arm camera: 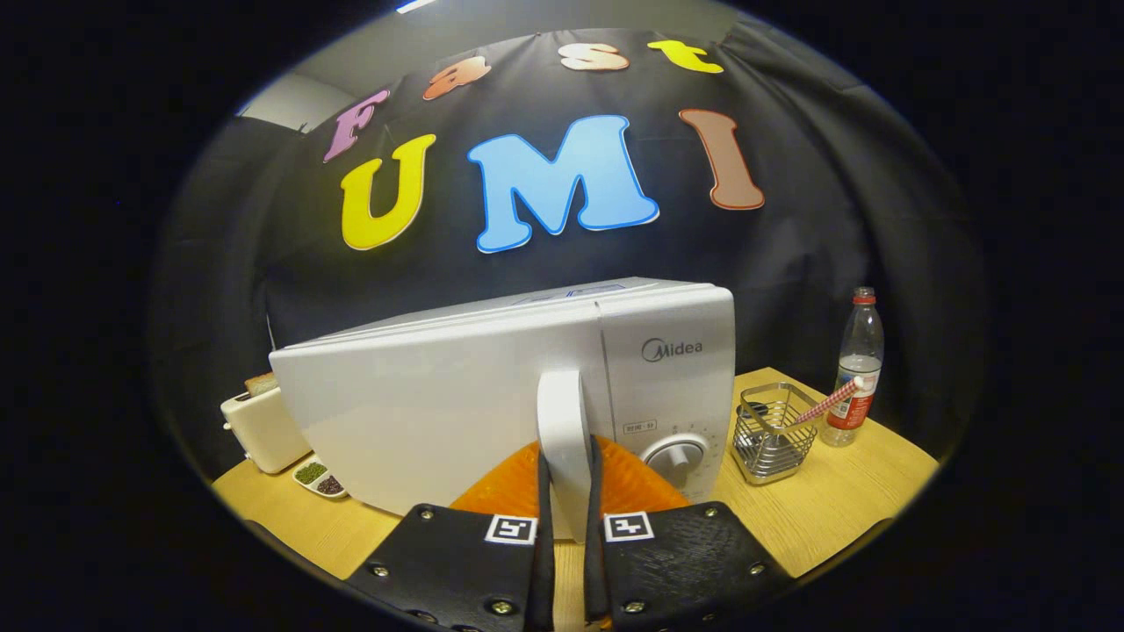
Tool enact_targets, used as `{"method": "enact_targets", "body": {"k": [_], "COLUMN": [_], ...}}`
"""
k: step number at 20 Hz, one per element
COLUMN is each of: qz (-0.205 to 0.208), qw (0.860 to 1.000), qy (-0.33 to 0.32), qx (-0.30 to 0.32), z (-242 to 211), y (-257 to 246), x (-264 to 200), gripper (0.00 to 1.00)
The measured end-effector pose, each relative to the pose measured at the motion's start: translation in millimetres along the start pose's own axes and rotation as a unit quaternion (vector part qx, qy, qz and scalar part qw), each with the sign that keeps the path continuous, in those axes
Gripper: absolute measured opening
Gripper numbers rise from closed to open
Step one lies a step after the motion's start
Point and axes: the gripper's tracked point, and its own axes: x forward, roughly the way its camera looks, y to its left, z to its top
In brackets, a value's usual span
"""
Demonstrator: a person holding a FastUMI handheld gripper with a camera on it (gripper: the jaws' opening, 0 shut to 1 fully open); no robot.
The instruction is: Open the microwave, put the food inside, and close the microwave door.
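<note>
A white microwave (457, 395) stands on the wooden table (834, 509), just ahead of me. Its tall white door handle (562, 421) sits between my two fingers. My gripper (567, 465) is shut on that handle, one finger pressed against each side. The door (421, 412) reaches away to the left of the handle, and I cannot tell whether it is slightly ajar. Right of the handle is the control panel with a round knob (674, 456).
Left of the microwave stand a cream toaster (263, 430) holding a slice of bread and a small dish (319, 478) of green and dark bits. To its right are a wire basket (773, 432) with a striped straw and a clear water bottle (856, 369).
</note>
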Motion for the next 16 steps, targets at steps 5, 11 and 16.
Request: {"method": "enact_targets", "body": {"k": [5,11,16], "qz": [-0.008,0.019,0.074], "qw": [1.0,0.999,0.993], "qy": [0.008,0.019,0.019], "qx": [-0.007,-0.043,-0.094], "z": [-1,-17,-38], "y": [-1,29,85], "x": [-8,-79,-152], "gripper": [0.14,0.14,0.13]}}
